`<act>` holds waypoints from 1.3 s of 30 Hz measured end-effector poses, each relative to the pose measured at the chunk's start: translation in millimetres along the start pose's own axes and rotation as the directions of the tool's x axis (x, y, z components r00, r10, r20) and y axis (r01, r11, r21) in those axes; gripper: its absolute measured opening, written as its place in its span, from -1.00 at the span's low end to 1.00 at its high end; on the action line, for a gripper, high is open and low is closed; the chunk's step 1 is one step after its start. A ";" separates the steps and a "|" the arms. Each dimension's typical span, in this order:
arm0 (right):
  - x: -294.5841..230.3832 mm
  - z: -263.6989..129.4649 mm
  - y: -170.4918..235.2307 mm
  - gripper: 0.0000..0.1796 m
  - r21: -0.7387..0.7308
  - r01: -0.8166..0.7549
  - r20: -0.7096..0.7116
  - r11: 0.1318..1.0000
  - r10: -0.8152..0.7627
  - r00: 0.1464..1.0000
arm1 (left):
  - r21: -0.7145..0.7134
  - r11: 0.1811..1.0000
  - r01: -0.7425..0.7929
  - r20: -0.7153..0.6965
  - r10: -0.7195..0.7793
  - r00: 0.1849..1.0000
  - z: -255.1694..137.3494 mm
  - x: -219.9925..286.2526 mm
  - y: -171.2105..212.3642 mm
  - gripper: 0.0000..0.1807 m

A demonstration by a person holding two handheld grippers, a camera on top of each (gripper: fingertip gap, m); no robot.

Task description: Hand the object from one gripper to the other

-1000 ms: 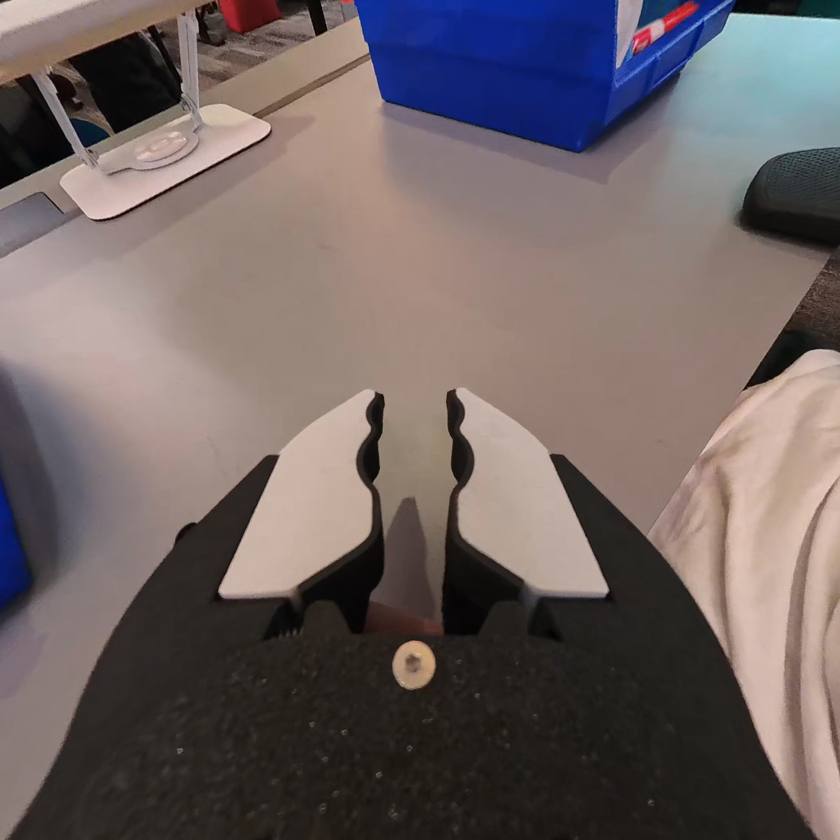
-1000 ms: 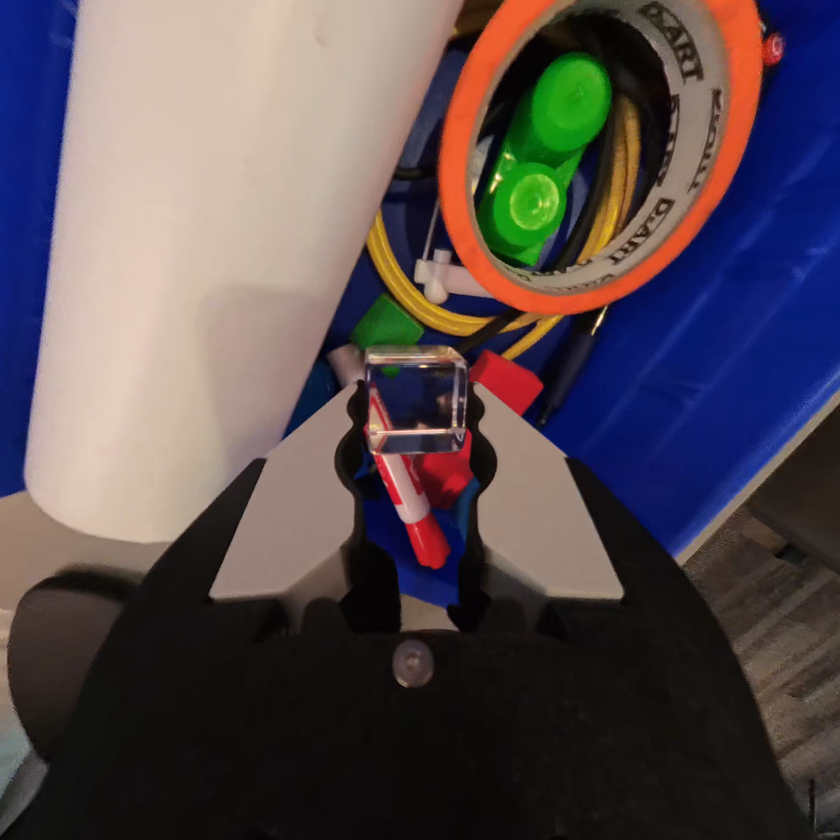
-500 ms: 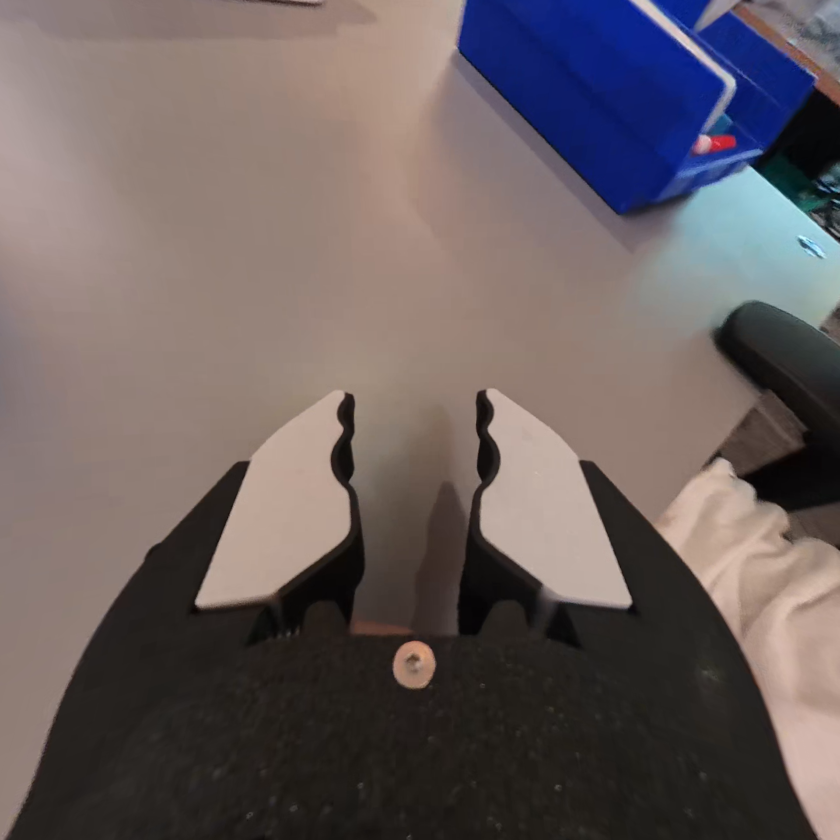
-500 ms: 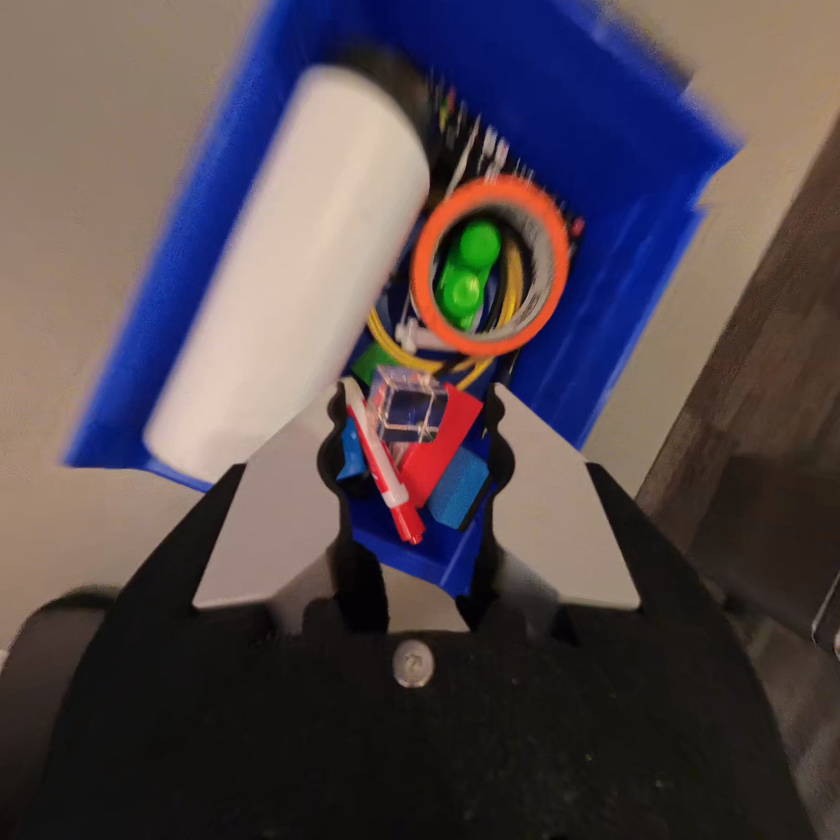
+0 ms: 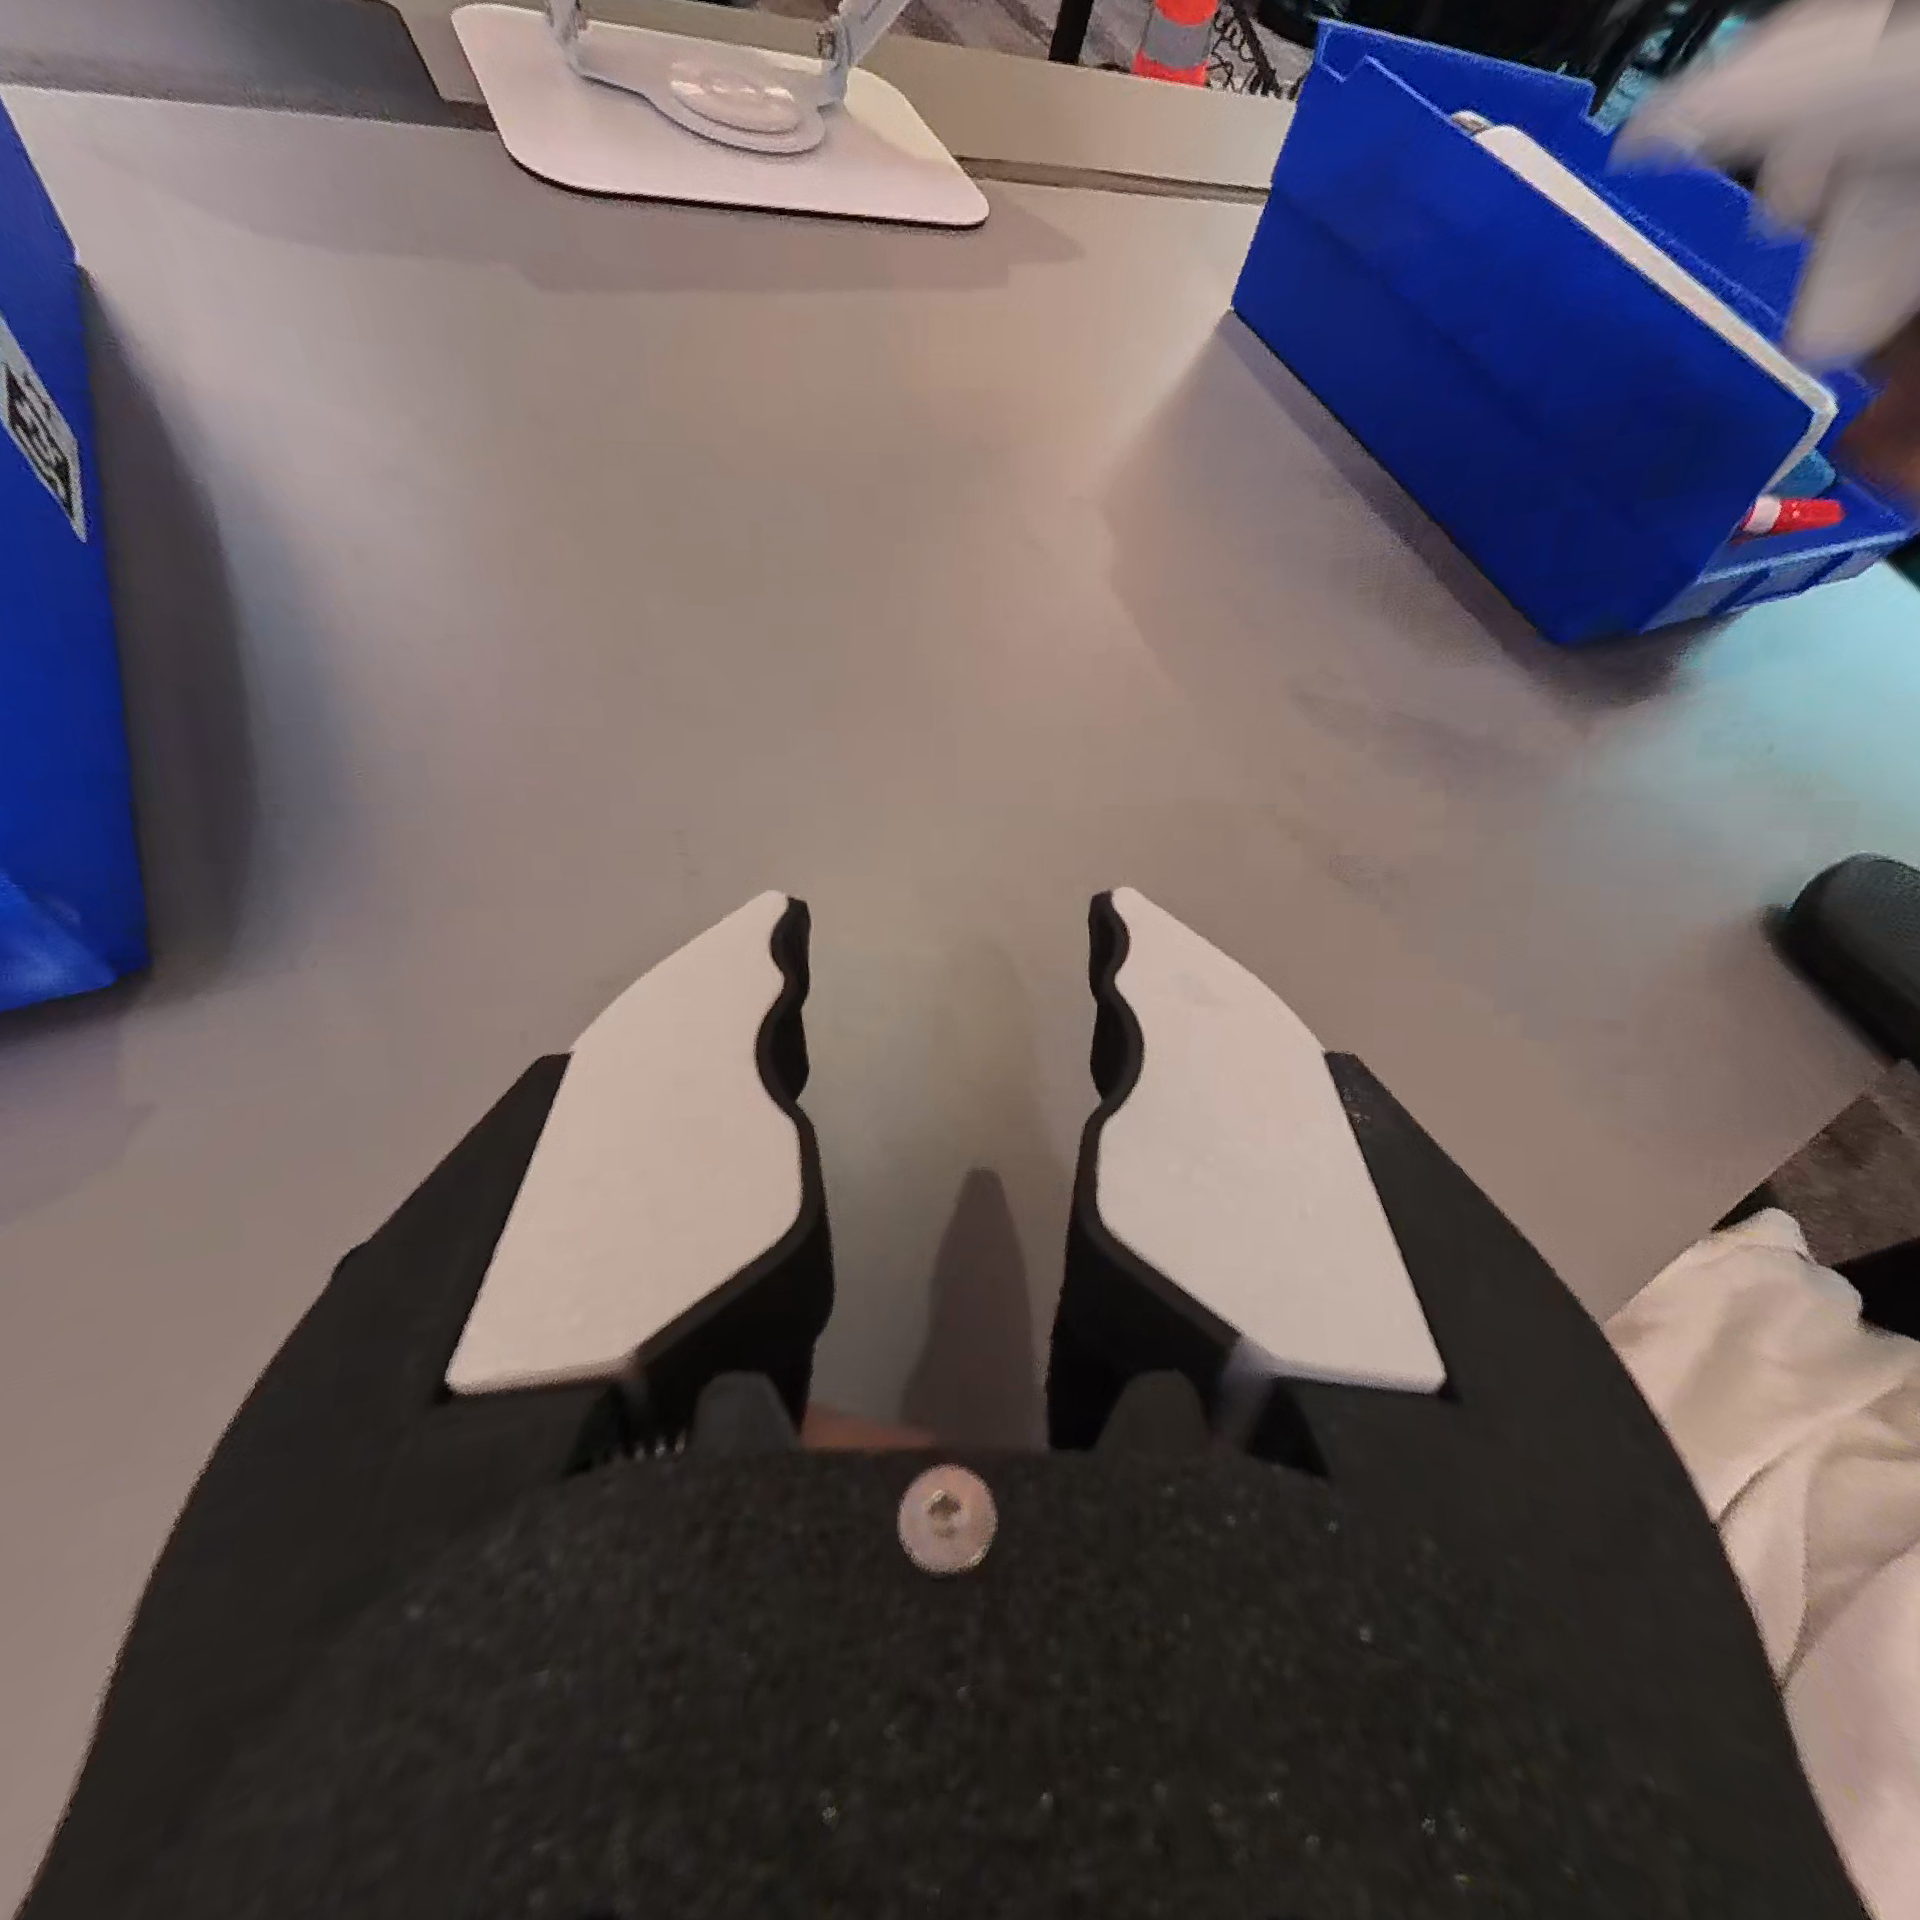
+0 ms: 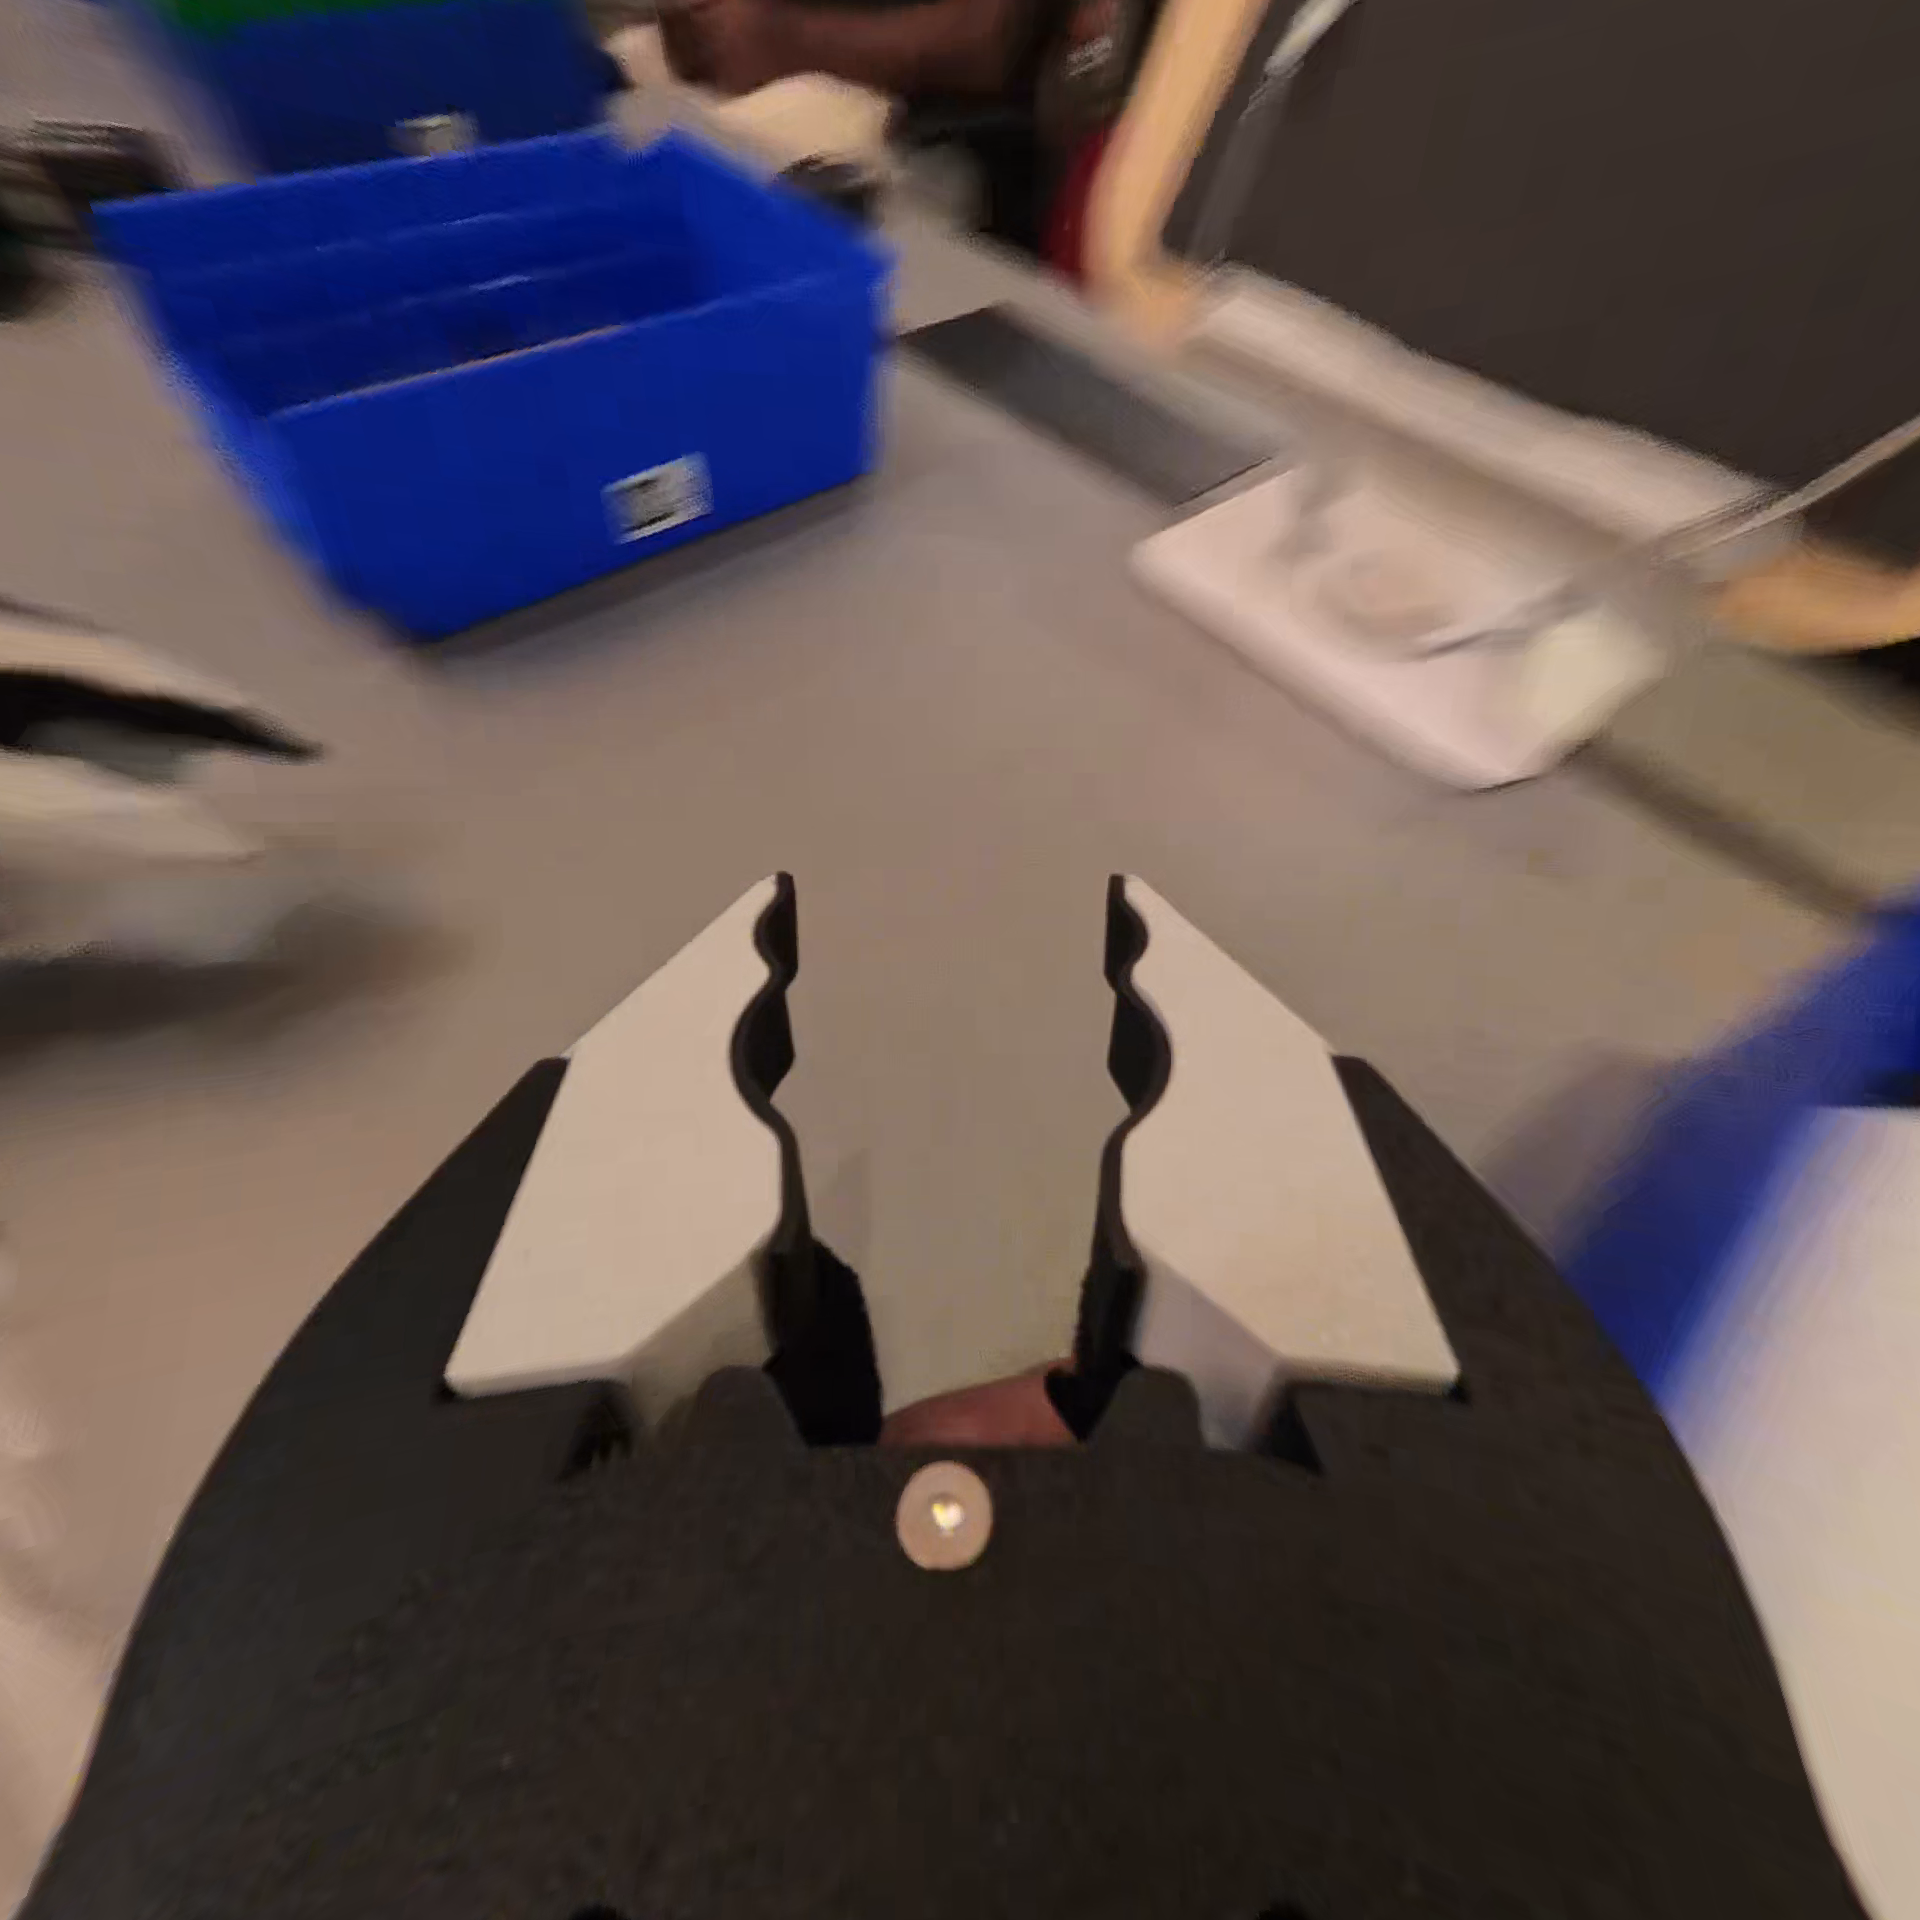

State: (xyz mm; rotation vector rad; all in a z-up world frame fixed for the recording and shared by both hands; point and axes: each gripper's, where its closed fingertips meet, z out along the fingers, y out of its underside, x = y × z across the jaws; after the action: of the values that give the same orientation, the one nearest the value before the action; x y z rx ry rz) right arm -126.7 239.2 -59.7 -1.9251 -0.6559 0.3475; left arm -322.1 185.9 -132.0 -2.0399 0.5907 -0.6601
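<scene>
My left gripper (image 5: 945, 914) is open and empty, held low over the grey table (image 5: 831, 582). My right gripper (image 6: 945, 894) is also open and empty over the same table (image 6: 935, 727), and its view is motion-blurred. The clear cube does not show in either view. A blue bin (image 5: 1507, 364) at the far right of the left wrist view holds a white roll (image 5: 1662, 281) and a red marker (image 5: 1797, 514). A blurred white shape (image 5: 1829, 156) hovers over that bin. A blurred pale shape (image 6: 114, 790) at the left edge of the right wrist view may be the other gripper.
A second blue bin (image 5: 52, 623) stands at the left edge; it also shows in the right wrist view (image 6: 520, 364). A white stand base (image 5: 727, 135) sits at the back. A black armrest (image 5: 1860, 956) and white cloth (image 5: 1766, 1507) lie at the right, past the table edge. My right gripper is the nearer one to the black armrest (image 5: 1860, 956): about 25 cm, against 30 cm.
My right gripper held the clear cube over the bin, opened and let it go there, then swung away over the table. My left gripper opened wider and turned to the left.
</scene>
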 end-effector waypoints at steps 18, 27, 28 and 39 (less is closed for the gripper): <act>-69.7 19.6 71.8 -0.42 0.036 -0.112 0.120 0.993 0.107 0.987 | -0.103 0.980 -0.168 0.063 0.175 0.983 -83.1 -68.8 -73.0 -0.54; -88.9 27.5 87.5 -0.42 -0.041 -0.003 0.159 0.999 0.009 0.987 | -0.569 0.822 0.025 0.388 0.242 0.890 -39.9 -276.3 -89.6 -0.31; -90.7 27.6 88.6 -0.41 -0.047 0.009 0.161 0.999 -0.002 0.987 | -0.597 0.799 0.075 0.400 0.215 0.891 -27.0 -285.4 -87.6 -0.29; -97.0 24.9 91.5 -0.41 -0.058 0.021 0.200 0.998 -0.009 0.980 | -0.676 0.686 0.269 0.590 0.286 0.755 15.4 -334.1 -53.4 -0.09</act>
State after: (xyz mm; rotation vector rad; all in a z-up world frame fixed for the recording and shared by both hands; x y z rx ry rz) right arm -191.5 171.3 -157.6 -1.9564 -0.8201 0.5215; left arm -552.7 431.2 -169.3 -2.7977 0.4543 0.4590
